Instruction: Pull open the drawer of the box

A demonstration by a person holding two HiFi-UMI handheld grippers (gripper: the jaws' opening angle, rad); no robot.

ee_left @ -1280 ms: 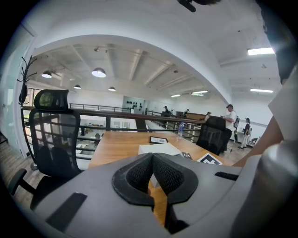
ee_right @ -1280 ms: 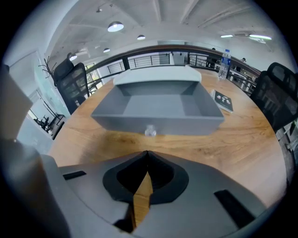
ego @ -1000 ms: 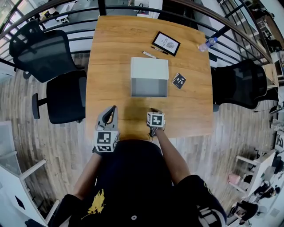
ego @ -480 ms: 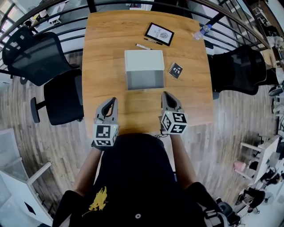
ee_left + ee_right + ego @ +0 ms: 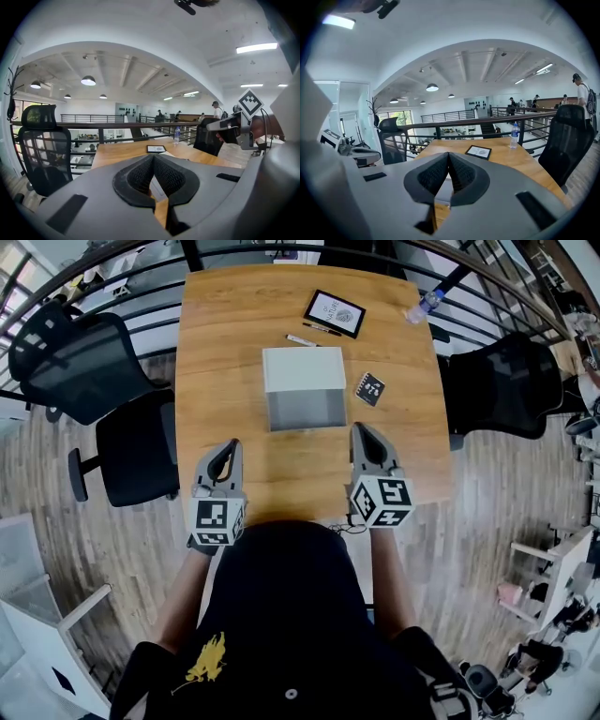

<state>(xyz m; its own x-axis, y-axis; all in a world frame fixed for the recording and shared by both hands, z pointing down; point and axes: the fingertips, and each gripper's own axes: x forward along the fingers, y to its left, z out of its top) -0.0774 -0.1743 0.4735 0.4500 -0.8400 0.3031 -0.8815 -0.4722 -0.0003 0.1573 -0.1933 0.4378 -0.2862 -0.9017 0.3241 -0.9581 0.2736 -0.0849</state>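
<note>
A white box (image 5: 303, 376) stands mid-table on the wooden table (image 5: 225, 343), its grey drawer front (image 5: 305, 414) facing me and closed. My left gripper (image 5: 231, 446) hovers above the near table edge, left of the box, jaws shut with nothing in them. My right gripper (image 5: 362, 430) hovers at the near right, also shut and empty. Both point toward the box and are clear of it. In the left gripper view the pads (image 5: 140, 176) meet at the tip; a sliver of the box (image 5: 157, 188) shows behind them. In the right gripper view the pads (image 5: 461, 174) touch too.
Behind the box lie a pen (image 5: 302, 339) and a framed tablet (image 5: 335, 312); a black card (image 5: 371, 387) sits at its right. A water bottle (image 5: 424, 306) stands at the far right corner. Black chairs (image 5: 84, 357) (image 5: 497, 399) flank the table; a railing runs behind.
The right gripper has risen from the table's near edge and tipped up toward level, now standing beside the left. The left gripper rose slightly.
</note>
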